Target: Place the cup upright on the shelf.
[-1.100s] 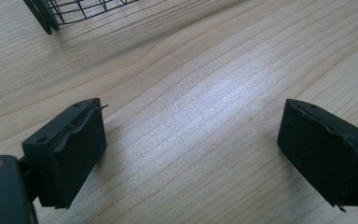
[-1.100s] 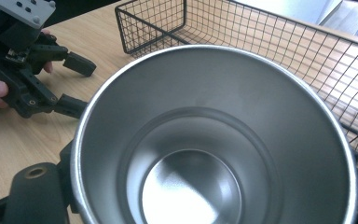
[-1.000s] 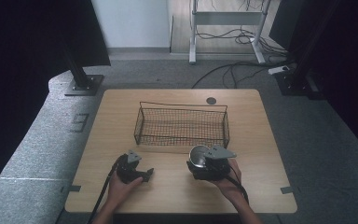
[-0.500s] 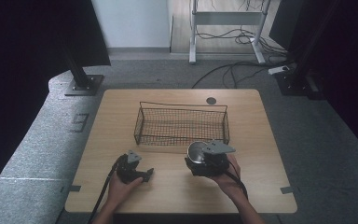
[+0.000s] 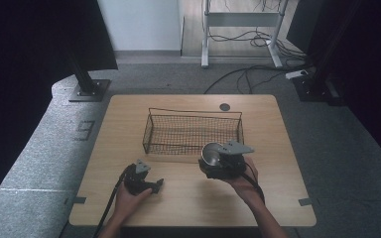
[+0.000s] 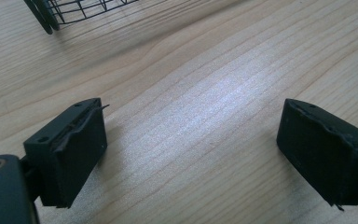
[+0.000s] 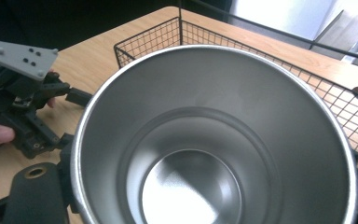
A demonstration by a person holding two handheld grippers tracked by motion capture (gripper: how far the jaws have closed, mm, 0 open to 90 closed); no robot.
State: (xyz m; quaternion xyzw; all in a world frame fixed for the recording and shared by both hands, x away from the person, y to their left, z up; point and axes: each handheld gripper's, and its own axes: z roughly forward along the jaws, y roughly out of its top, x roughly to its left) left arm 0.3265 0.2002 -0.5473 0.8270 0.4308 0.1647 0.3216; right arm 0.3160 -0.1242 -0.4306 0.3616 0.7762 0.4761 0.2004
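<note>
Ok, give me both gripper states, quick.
Left gripper: open, nothing between its jaws.
Right gripper: closed on the steel cup.

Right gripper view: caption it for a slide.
Right gripper holds an empty steel cup before the wire basket.

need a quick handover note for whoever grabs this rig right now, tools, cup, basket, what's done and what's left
Right tool: shut on the shiny round steel cup, held near the front right of the black wire basket, cup mouth tilted towards the camera.
Left tool: open, nothing between its jaws, low over the light wooden table at front left.
Done: cup gripped.
Left: probably move it over the basket, which looks bare inside, set it in and let go.
</note>
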